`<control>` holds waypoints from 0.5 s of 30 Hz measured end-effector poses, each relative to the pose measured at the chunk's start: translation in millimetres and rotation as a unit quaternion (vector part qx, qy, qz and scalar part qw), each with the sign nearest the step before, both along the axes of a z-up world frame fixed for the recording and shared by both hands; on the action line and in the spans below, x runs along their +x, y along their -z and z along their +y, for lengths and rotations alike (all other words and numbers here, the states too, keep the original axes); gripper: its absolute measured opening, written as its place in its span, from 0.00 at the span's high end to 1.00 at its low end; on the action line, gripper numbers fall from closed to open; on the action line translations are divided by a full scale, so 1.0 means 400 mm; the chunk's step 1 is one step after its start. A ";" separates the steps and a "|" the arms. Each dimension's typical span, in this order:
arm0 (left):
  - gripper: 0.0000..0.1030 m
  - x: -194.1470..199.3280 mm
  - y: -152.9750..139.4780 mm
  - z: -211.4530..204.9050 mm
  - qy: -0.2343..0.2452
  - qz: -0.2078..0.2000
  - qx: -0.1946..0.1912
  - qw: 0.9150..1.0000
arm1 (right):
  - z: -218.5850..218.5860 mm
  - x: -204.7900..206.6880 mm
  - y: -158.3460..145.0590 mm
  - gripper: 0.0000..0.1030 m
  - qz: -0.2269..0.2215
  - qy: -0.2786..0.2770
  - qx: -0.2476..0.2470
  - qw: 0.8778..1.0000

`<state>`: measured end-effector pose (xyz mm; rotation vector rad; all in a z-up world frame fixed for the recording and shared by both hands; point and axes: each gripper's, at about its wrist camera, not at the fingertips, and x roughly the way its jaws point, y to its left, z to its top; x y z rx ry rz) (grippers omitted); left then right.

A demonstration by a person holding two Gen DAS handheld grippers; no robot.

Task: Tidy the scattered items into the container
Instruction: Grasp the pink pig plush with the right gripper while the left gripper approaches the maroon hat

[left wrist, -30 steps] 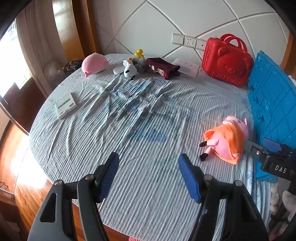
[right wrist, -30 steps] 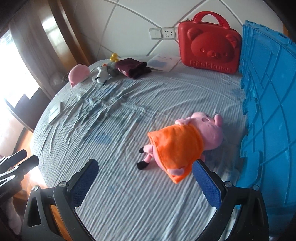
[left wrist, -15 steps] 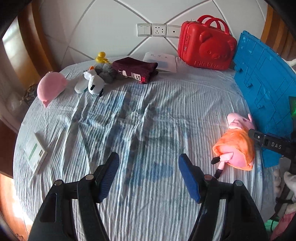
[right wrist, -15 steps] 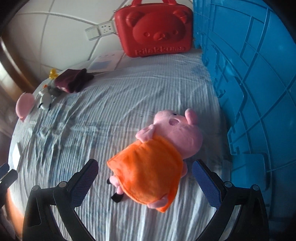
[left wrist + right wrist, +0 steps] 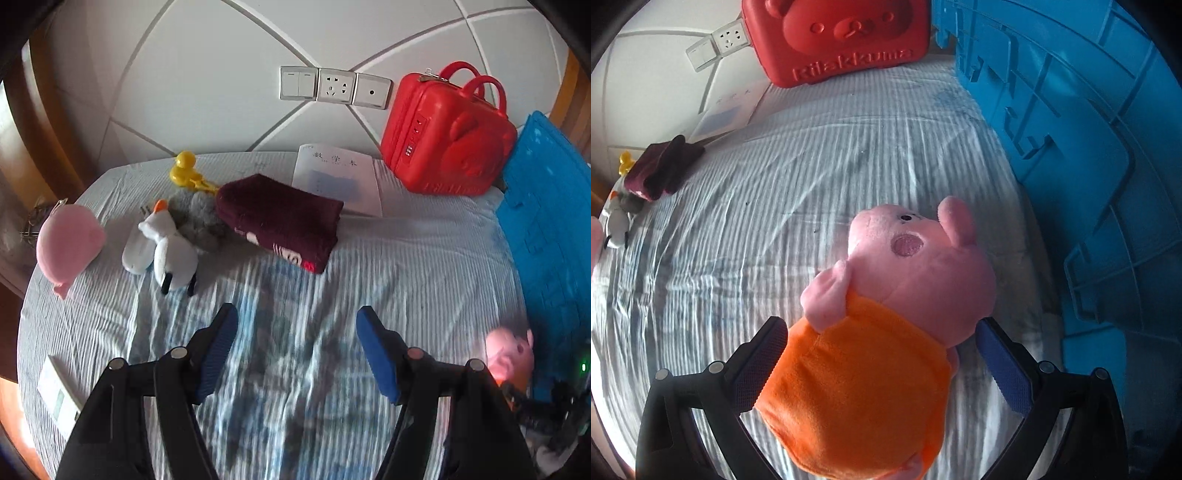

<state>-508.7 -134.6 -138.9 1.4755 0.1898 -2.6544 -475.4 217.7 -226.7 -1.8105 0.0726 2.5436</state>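
Little of the tidying is judged done; nothing can be seen inside the blue container (image 5: pixel 550 229). From the left, a pink plush (image 5: pixel 68 245), a white goose toy (image 5: pixel 168 247), a yellow duck (image 5: pixel 183 170), a folded maroon cloth (image 5: pixel 280 221) and a booklet (image 5: pixel 338 181) are left scattered on the bed (image 5: pixel 406 266); the left gripper (image 5: pixel 295 347) is held open over bare sheet; the right gripper (image 5: pixel 881 365) is spread open around the pig plush (image 5: pixel 886 332), not yet clamped; the red case (image 5: pixel 842 37) is stood beside the container.
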 end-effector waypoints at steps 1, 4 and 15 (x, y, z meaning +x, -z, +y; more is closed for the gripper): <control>0.36 -0.042 0.019 0.001 -0.005 0.001 0.005 1.000 | -0.002 -0.002 0.005 0.00 -0.003 -0.004 0.001 1.000; 0.36 -0.147 0.090 0.001 -0.022 -0.015 0.014 1.000 | -0.009 -0.010 0.033 0.00 -0.014 -0.018 0.014 1.000; 0.36 -0.329 0.339 -0.037 -0.073 -0.059 0.019 0.995 | 0.000 -0.027 0.086 0.00 -0.024 -0.002 0.058 0.998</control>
